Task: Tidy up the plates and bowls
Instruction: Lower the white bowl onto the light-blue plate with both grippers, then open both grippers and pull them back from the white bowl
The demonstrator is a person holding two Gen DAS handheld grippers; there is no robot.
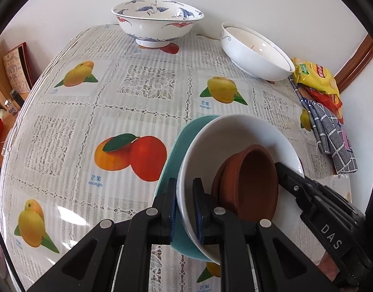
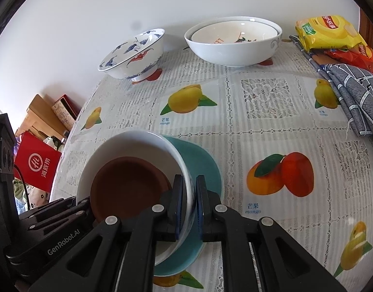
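Observation:
A white bowl (image 1: 235, 131) (image 2: 128, 143) sits on a teal plate (image 1: 176, 150) (image 2: 205, 165) near the table's front. Inside it lie two nested brown clay dishes (image 1: 254, 182) (image 2: 128, 189). My left gripper (image 1: 185, 202) is shut on the white bowl's rim, one finger inside and one outside over the teal plate. My right gripper (image 2: 189, 194) is shut on the opposite rim in the same way. In the left wrist view the right gripper's fingers (image 1: 287, 175) show behind the clay dishes. The left gripper's fingers (image 2: 71, 206) show at the lower left of the right wrist view.
A blue-and-white patterned bowl (image 1: 157, 22) (image 2: 135, 53) stands at the back by the wall. Beside it are two nested white bowls (image 1: 257, 51) (image 2: 235, 41). Snack packets (image 1: 315, 75) (image 2: 330, 31) and a grey checked cloth (image 1: 332, 141) (image 2: 352, 90) lie at the right edge. A fruit-print tablecloth (image 1: 113, 97) covers the table.

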